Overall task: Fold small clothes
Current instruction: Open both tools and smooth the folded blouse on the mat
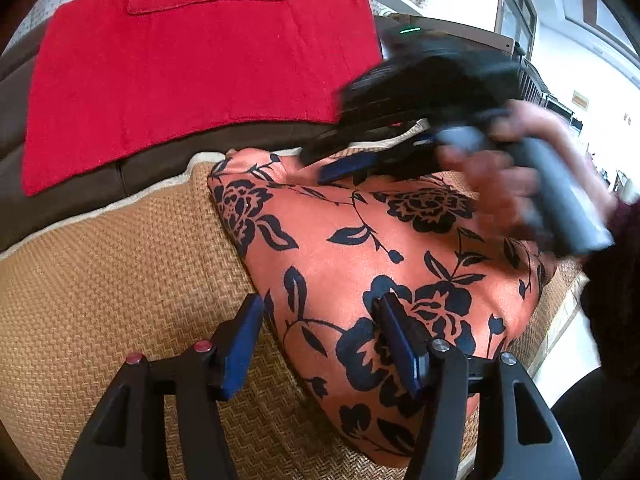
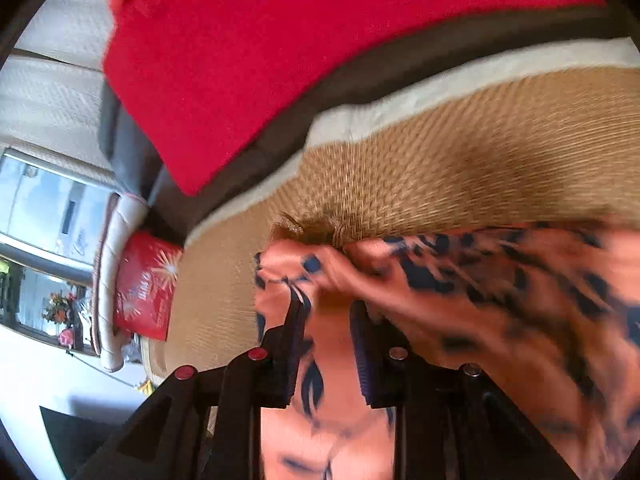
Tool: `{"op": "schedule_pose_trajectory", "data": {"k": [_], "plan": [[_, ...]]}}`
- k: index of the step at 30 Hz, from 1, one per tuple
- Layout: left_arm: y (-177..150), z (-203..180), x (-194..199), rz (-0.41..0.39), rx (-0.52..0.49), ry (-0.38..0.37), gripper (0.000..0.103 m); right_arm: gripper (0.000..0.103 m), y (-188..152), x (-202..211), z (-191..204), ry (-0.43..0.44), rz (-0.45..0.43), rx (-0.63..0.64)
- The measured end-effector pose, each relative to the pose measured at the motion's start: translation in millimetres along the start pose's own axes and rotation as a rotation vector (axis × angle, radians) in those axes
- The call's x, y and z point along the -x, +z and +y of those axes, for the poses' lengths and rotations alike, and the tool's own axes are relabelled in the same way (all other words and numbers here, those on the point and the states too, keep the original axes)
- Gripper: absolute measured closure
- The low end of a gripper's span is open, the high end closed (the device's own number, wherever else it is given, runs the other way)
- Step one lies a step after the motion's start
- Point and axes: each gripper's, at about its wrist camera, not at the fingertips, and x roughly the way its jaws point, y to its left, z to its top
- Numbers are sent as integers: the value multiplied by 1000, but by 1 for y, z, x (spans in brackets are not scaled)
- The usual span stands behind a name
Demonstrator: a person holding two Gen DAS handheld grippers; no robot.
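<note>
An orange garment with a black flower print (image 1: pixel 360 248) lies on a woven tan mat (image 1: pixel 112 288). My left gripper (image 1: pixel 322 332) is open near its lower left edge. One blue pad is over the mat, the other over the fabric, and neither presses on it. My right gripper (image 2: pixel 326 308) is shut on a bunched corner of the same garment (image 2: pixel 480 288), which drapes over and beside its fingers. In the left wrist view the right gripper (image 1: pixel 340 166) is a blur at the garment's far edge, held by a person's hand (image 1: pixel 492 184).
A red cloth (image 1: pixel 180 80) is spread over the brown sofa back (image 1: pixel 168 160) behind the mat. A red printed cushion (image 2: pixel 146 284) sits at the mat's left end, with a window (image 2: pixel 48 208) beyond it. A dark sleeve (image 1: pixel 616 280) is at the right edge.
</note>
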Motion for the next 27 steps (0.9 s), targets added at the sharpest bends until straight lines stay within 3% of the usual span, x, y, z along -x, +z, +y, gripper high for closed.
{"op": "schedule_pose_trajectory", "data": {"k": [3,5,8,9,12,16,21,24,27], "plan": [[4,-1,11,-26,10,8,41,75,-32,60,-3,-38,-99,26],[4,-1,17,-36,29,-6,41,74,-55,105,-3,-113,-173,38],[3,-3,25,-40,34,-9,40,74,-93,147,-19,-147,-233,18],[1,-7,23,-24,21,1,40,74,-101,147,-17,-170,-230,12],[-7,-16,-2,58,-15,52,38,71,-132,124,-48,-241,-111,-41],[-4,-19,5,29,1,73,38,69,-131,130,-37,-277,-150,1],[0,-25,14,9,-29,108,38,69,-114,139,-6,-238,-285,39],[1,-27,11,11,-30,115,38,69,-104,123,-8,-225,-266,24],[2,-28,11,6,-44,125,38,68,-97,102,-25,-301,-207,15]]}}
